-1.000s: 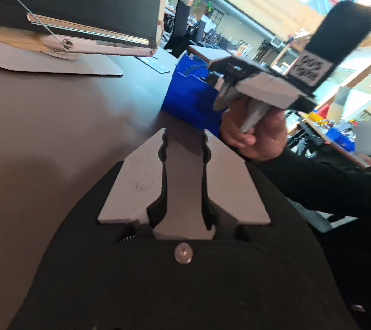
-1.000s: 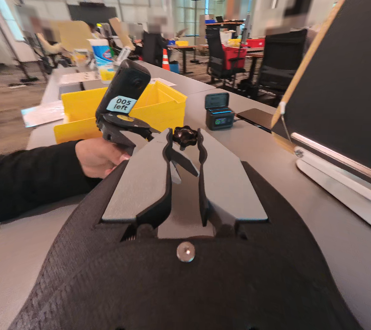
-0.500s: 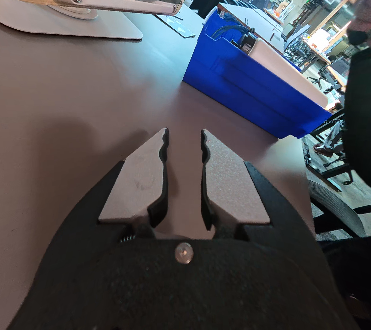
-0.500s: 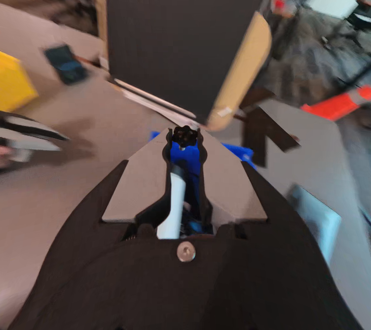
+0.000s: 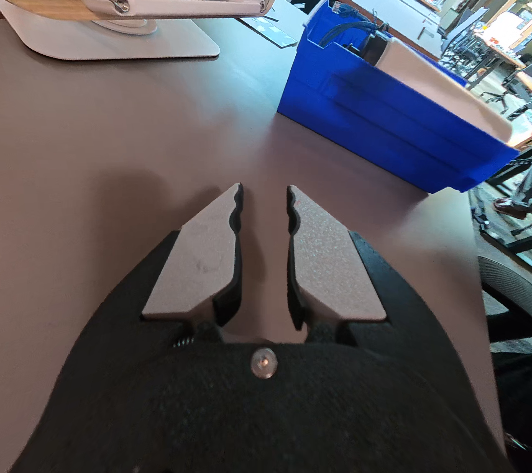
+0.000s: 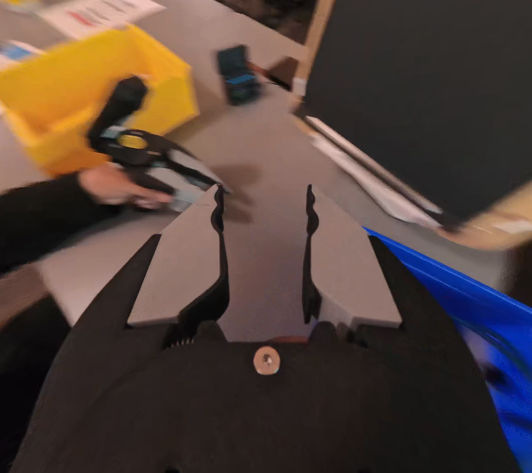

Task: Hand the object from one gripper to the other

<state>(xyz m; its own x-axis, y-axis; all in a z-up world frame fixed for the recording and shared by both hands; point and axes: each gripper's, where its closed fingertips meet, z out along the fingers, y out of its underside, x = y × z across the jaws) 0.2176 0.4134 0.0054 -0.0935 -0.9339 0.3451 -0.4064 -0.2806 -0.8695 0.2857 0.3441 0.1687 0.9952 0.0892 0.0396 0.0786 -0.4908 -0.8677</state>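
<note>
Object for the handover: it shows in neither view, so I cannot tell where it lies. Nothing sits between the tongs of either tool. It may be inside one of the bins, though neither view shows that.

The left gripper (image 5: pixel 264 187) hangs low over the grey table (image 5: pixel 115 128) with its tongs apart and only bare tabletop between them. The right gripper (image 6: pixel 264 185) has its tongs spread wider, also with nothing in them. Its view is smeared by motion, so fine detail is unreliable.

In the right wrist view the other tool appears at the left, held in a hand (image 6: pixel 115 185), with its tips just beside the right tool's left finger.

Farther out, a blue bin (image 5: pixel 374 114) holding cables and a pale box stands to the right, a yellow bin (image 6: pixel 86 79) to the left, and a small dark case (image 6: pixel 237 76) beyond. A monitor stand (image 5: pixel 129 39) rises at the back.

As I judge it, no pass is under way. To do this step well, find the object first, slow the right tool until its view sharpens, and close one pair of tongs squarely on the object before bringing the other up.
</note>
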